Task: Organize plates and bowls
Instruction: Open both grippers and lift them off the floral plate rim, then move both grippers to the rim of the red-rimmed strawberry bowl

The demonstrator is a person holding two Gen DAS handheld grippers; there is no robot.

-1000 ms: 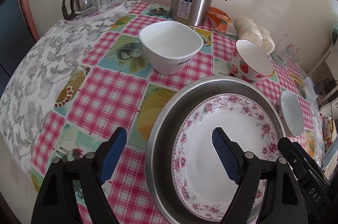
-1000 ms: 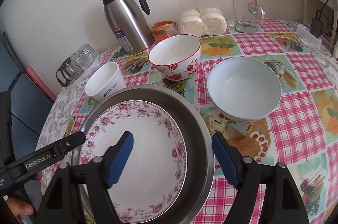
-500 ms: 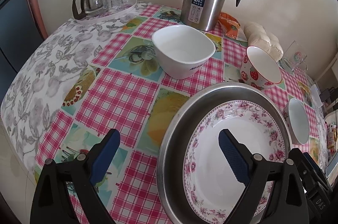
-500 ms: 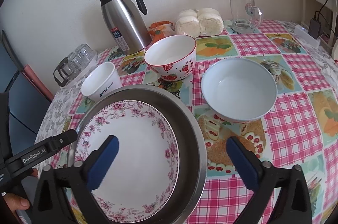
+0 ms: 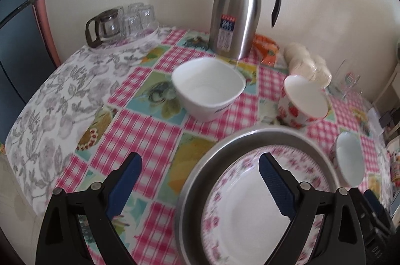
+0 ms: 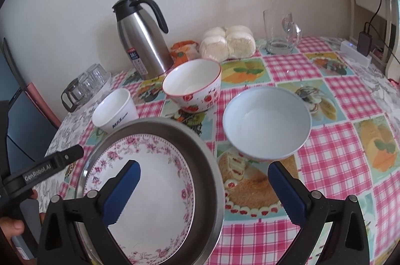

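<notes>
A floral plate (image 5: 247,212) lies inside a round metal tray (image 5: 190,185) on the checked tablecloth; both also show in the right wrist view, plate (image 6: 160,180) and tray (image 6: 210,165). Beyond them stand a white square bowl (image 5: 208,88), a strawberry bowl (image 5: 303,99) and a pale blue bowl (image 6: 266,123). My left gripper (image 5: 198,170) is open and empty over the tray's left rim. My right gripper (image 6: 203,176) is open and empty over the tray's right rim.
A steel thermos jug (image 5: 236,12) stands at the back by the wall. A glass teapot and cups (image 5: 120,22) sit at the back left. White buns (image 6: 227,41) and a glass mug (image 6: 280,32) sit at the back right. The table edge (image 5: 30,160) drops off at left.
Both grippers have drawn back and up from the tray. The right gripper's jaws have opened wider. The dishes have not moved.
</notes>
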